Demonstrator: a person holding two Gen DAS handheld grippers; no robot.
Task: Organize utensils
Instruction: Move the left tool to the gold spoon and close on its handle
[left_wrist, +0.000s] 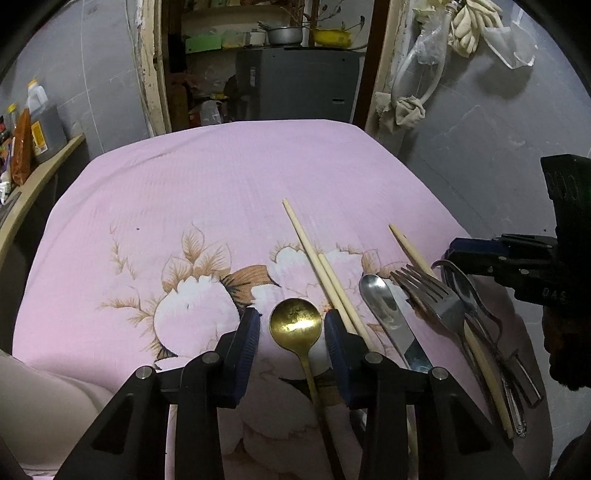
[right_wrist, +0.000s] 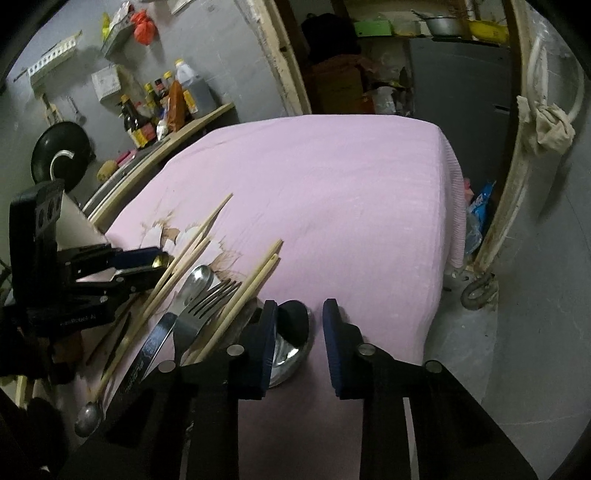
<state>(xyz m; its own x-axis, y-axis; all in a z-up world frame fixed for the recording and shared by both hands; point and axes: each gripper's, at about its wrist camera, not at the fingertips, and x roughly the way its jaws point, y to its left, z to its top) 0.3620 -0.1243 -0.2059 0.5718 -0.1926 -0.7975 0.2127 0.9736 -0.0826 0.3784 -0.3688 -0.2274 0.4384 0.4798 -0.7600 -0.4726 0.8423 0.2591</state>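
Utensils lie in a loose spread along the near right part of the table, on a pink flowered cloth (left_wrist: 229, 184). A gold spoon (left_wrist: 294, 323) rests flat on the cloth with its bowl pointing away, right between the two spread fingers of the left gripper (left_wrist: 291, 328); the jaws stand released on either side of the bowl, not pinching it. Just to the right a pair of pale chopsticks (left_wrist: 317, 258) runs diagonally, then a table knife (left_wrist: 388, 314), then a fork (left_wrist: 432, 295) lying over another chopstick (left_wrist: 410, 247), with a silver spoon (left_wrist: 465, 284) farthest right. The right gripper (right_wrist: 299, 332) hovers over that silver spoon's bowl (right_wrist: 291, 350), its fingers apart and gripping nothing. Beyond the far edge of the table, a shelf (right_wrist: 199, 120) on the left carries sauce bottles (right_wrist: 136, 122), and a grey cabinet (left_wrist: 299, 85) stands through the doorway.
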